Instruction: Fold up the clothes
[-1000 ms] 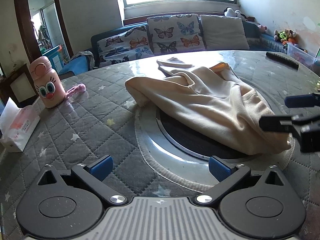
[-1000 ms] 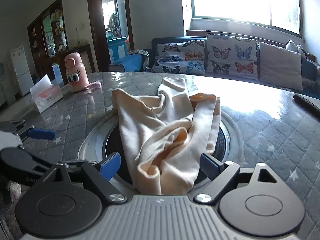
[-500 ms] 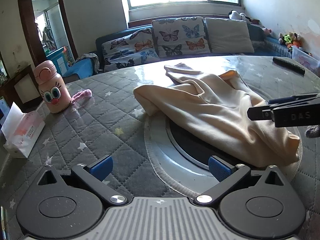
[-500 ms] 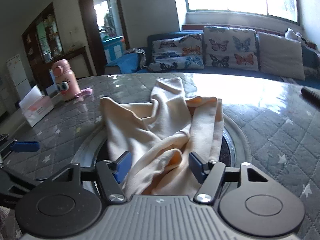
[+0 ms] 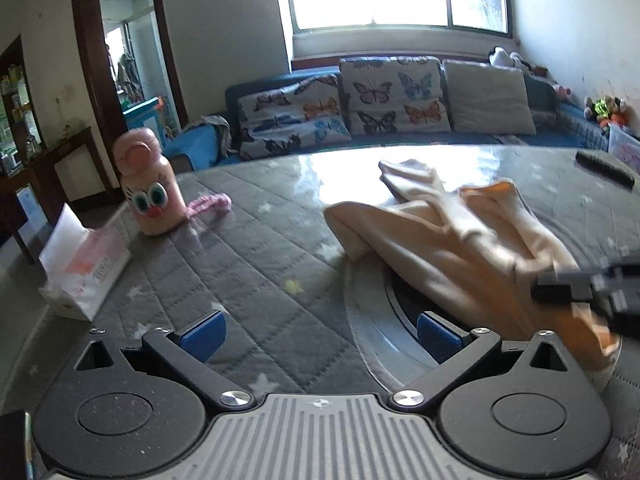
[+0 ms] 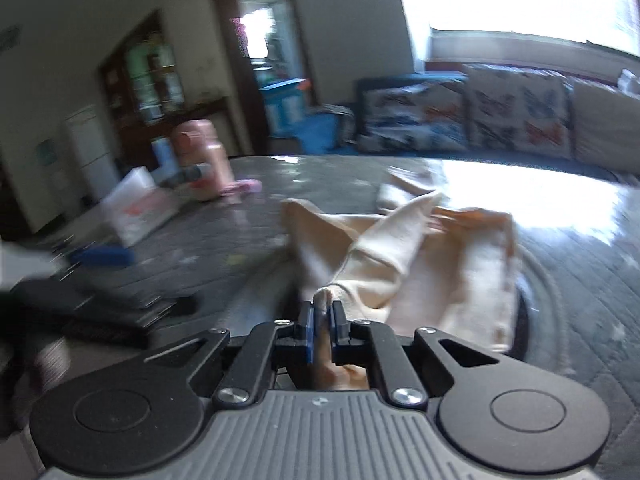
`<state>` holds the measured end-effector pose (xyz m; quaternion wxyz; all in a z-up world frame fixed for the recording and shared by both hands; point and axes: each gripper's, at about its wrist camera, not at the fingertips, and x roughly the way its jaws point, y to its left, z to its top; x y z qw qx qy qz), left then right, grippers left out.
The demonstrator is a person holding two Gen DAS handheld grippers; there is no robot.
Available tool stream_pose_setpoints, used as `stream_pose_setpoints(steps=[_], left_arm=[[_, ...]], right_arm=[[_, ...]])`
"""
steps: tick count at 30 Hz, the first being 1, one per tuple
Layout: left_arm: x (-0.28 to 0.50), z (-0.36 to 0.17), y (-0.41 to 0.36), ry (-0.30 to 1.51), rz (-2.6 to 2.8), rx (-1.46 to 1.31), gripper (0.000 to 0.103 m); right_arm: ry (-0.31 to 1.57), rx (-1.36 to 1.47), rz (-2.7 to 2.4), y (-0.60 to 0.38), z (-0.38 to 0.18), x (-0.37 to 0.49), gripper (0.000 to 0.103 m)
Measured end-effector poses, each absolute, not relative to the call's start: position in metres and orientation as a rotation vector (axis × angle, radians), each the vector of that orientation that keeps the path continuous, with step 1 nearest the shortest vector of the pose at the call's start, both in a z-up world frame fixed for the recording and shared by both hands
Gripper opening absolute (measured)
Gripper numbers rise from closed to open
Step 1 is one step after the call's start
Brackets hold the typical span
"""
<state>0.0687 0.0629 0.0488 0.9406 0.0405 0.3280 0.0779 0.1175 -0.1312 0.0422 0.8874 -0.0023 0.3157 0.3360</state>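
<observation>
One cream garment (image 5: 460, 236) is lying crumpled across the middle of the grey quilted tabletop (image 5: 248, 264), draping over a dark round inset, its folds bunching toward the near edge. The right tongs (image 6: 323, 320) are pinching together on a gathered fold of that cloth, pulling it up into a ridge. The left tongs (image 5: 320, 330) are standing wide apart over bare quilting, gripping nothing. One pink bottle (image 5: 150, 184) with cartoon eyes and one tissue box (image 5: 86, 276) are sitting toward the left edge, and one black remote (image 5: 604, 168) is lying near the far right edge.
</observation>
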Motion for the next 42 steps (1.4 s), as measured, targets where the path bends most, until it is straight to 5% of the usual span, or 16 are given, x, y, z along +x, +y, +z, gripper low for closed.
stream_pose_setpoints(steps=[16,22,35,42], left_arm=[[0.075,0.054,0.038,0.642,0.028,0.117,0.102],[0.091,0.049,0.031,0.649,-0.017,0.126,0.095],[0.152,0.034,0.000,0.674,-0.091,0.192,0.087],[0.179,0.022,0.002,0.704,-0.105,0.177,0.074]], right_arm=[[0.707,-0.168,1.093,-0.104,0.041,0.019,0.013],[0.668,-0.085,0.991,-0.150,0.063,0.042,0.026],[0.726,-0.078,0.539,-0.197,0.027,0.191,0.026],[0.697,-0.209,0.516,-0.167,0.002,0.235,0.043]])
